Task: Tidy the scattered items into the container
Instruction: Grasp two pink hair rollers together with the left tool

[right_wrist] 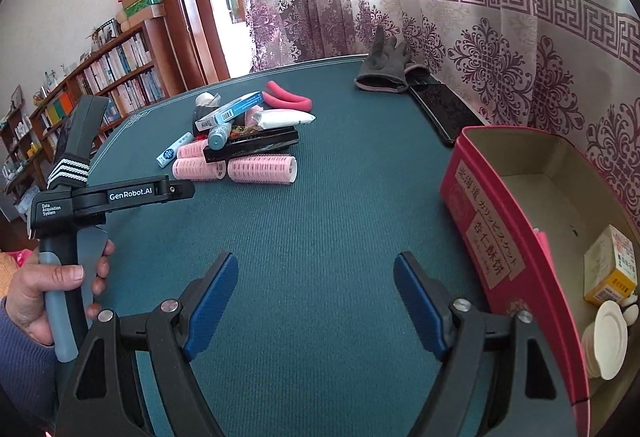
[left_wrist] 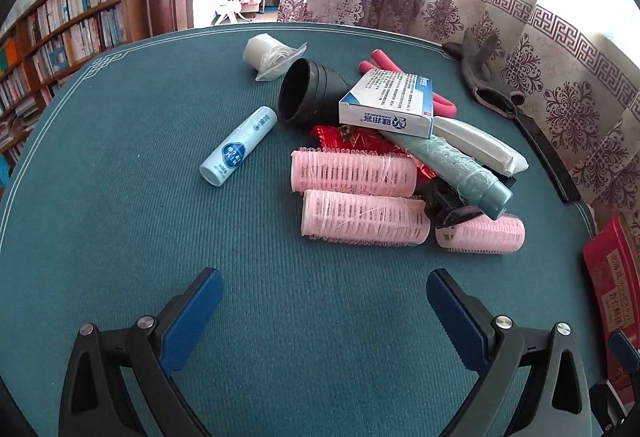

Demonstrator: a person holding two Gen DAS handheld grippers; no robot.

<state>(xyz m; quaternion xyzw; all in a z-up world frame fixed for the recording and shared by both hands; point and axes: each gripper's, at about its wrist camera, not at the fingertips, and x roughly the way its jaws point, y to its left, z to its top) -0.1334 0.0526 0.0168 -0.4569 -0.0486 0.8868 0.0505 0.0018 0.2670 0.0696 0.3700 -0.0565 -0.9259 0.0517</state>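
Note:
A pile of items lies on the green table mat [left_wrist: 160, 197]: three pink hair rollers [left_wrist: 352, 173], a white-blue tube [left_wrist: 240, 145], a black cup [left_wrist: 308, 93] on its side, a blue-white box [left_wrist: 388, 105], a teal bottle [left_wrist: 456, 169], a white pack [left_wrist: 480, 145] and pink foam sticks [left_wrist: 384, 63]. My left gripper [left_wrist: 324, 289] is open and empty, short of the rollers. My right gripper [right_wrist: 316, 277] is open and empty above bare mat. The red container box [right_wrist: 500, 237] stands to its right, holding a yellow-white carton [right_wrist: 610, 265] and a white lid [right_wrist: 608, 337].
A grey glove [right_wrist: 384, 73] and a black flat case [right_wrist: 440, 109] lie at the table's far edge by the curtain. A white roll in a plastic bag [left_wrist: 266, 55] lies behind the cup. A bookshelf [left_wrist: 60, 37] stands beyond the table's left side.

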